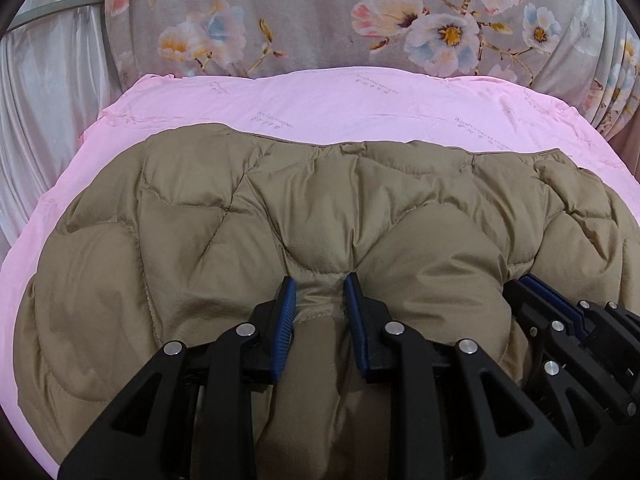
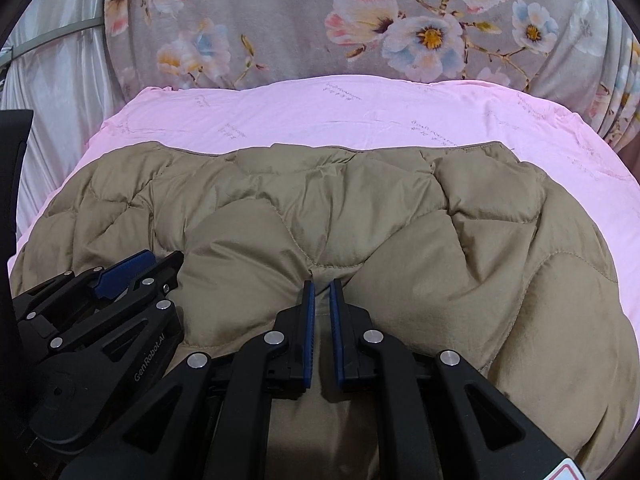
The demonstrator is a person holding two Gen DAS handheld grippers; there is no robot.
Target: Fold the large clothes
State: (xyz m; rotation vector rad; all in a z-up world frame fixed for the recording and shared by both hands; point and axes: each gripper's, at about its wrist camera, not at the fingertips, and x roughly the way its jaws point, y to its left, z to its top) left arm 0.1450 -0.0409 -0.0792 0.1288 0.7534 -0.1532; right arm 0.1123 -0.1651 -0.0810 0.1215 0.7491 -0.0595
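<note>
Soft, even indoor light, sharp focus, mild shadows (fisheye bending and dark vignette at the corners)

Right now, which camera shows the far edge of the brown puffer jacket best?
The right wrist view: the far edge of the jacket runs nearly unbroken against the pink sheet. The left wrist view shows the same edge, but its right end sits closer to the frame's border.

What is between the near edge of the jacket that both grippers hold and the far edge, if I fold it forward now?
Nothing visible. The left gripper and right gripper each pinch the tan jacket at its near edge. Its top is bare, with only pink sheet beyond it.
</note>
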